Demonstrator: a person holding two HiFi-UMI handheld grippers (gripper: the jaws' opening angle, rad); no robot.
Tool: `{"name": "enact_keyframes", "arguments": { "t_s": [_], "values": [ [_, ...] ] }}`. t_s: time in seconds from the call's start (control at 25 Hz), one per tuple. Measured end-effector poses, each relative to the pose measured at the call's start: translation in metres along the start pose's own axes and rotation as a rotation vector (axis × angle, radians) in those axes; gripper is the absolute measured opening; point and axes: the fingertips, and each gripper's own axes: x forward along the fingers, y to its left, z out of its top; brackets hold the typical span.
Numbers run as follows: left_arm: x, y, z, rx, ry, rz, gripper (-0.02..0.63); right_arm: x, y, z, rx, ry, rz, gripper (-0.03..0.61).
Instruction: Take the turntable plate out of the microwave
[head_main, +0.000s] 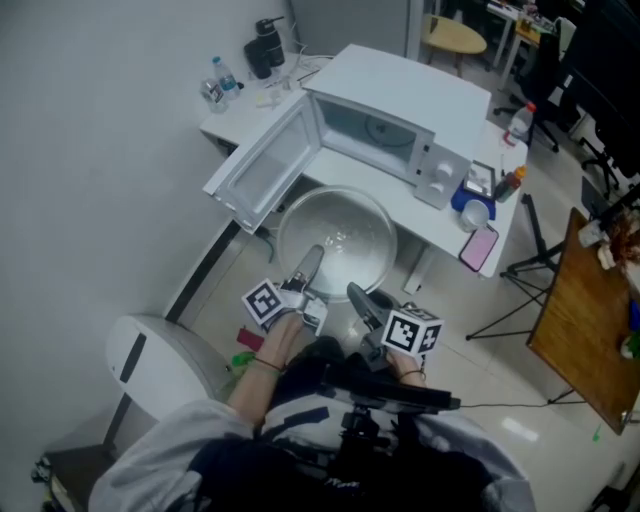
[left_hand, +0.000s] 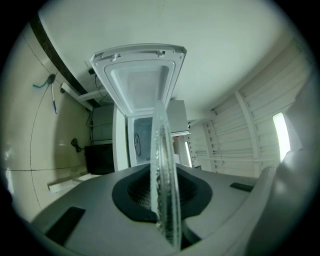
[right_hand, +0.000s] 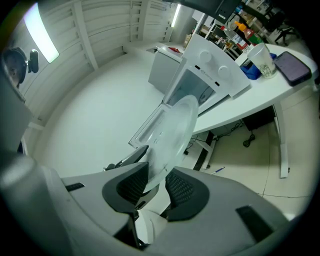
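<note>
The clear glass turntable plate (head_main: 335, 240) hangs in the air in front of the white microwave (head_main: 400, 110), outside its cavity and below the open door (head_main: 262, 168). My left gripper (head_main: 308, 264) is shut on the plate's near left rim. My right gripper (head_main: 357, 296) is shut on its near right rim. In the left gripper view the plate (left_hand: 164, 180) stands edge-on between the dark pads (left_hand: 134, 192), with the open door (left_hand: 140, 80) behind. In the right gripper view the plate (right_hand: 172, 132) rises from between the pads (right_hand: 186, 192) toward the microwave (right_hand: 210, 65).
The white table (head_main: 430, 215) carries a pink phone (head_main: 478, 246), a cup (head_main: 475, 213), a bottle (head_main: 517, 123), and at the far left a water bottle (head_main: 222, 78) and a black jug (head_main: 264, 48). A white chair (head_main: 150, 360) stands at my left, a wooden table (head_main: 585, 330) at right.
</note>
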Motion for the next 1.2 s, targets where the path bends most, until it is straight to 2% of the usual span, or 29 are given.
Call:
{"name": "enact_keyframes", "arguments": {
  "t_s": [0.56, 1.2],
  "values": [
    [-0.012, -0.005, 0.049, -0.05, 0.061, -0.024, 0.034, 0.043, 0.037, -0.011, 0.014, -0.059, -0.041, 0.117],
    [-0.027, -0.002, 0.062, -0.097, 0.113, -0.041, 0.034, 0.053, 0.053, -0.026, 0.002, -0.106, -0.101, 0.117]
  ]
}}
